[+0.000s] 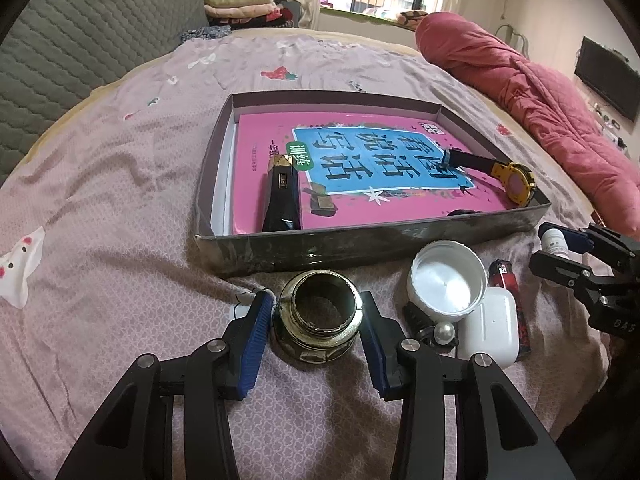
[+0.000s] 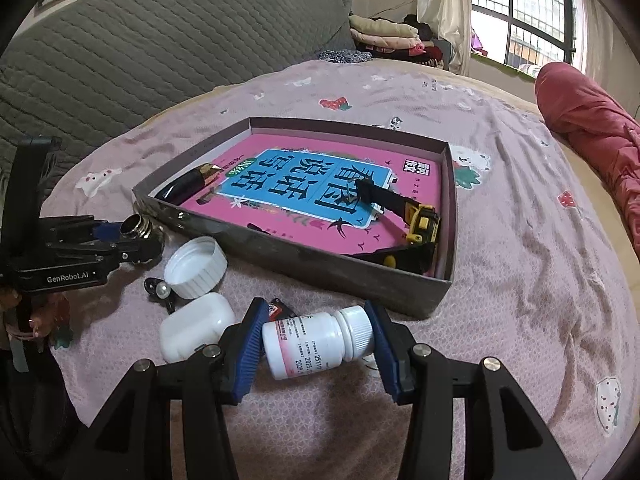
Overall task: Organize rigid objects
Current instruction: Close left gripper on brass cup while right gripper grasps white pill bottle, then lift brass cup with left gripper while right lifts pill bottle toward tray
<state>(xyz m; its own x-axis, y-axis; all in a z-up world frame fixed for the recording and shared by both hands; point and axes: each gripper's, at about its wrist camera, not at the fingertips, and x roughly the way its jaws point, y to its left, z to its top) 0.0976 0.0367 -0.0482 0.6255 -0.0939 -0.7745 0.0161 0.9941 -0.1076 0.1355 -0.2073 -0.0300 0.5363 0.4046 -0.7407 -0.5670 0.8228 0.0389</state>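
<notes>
A squat brass-coloured metal jar (image 1: pixel 318 320), open at the top, stands on the bedsheet between the blue pads of my left gripper (image 1: pixel 315 299), which is shut on its sides. The right wrist view shows the same jar (image 2: pixel 136 226) at the tips of the left gripper (image 2: pixel 120 236). My right gripper (image 2: pixel 314 307) is shut on a white pill bottle (image 2: pixel 320 340) lying sideways, one pad on its base and one on its cap. A shallow grey box (image 1: pixel 360 240) just beyond holds a pink book (image 1: pixel 272 148), a black gold-capped bottle (image 1: pixel 282 196) and a yellow watch (image 1: pixel 516 184).
Between the two grippers lie a white lid (image 1: pixel 446 280), a white earbuds case (image 1: pixel 490 326), a red lighter (image 1: pixel 510 280) and a pearl hair tie (image 1: pixel 444 332). A red quilt (image 1: pixel 540 92) lies at the right and a grey headboard (image 1: pixel 80 40) at the left.
</notes>
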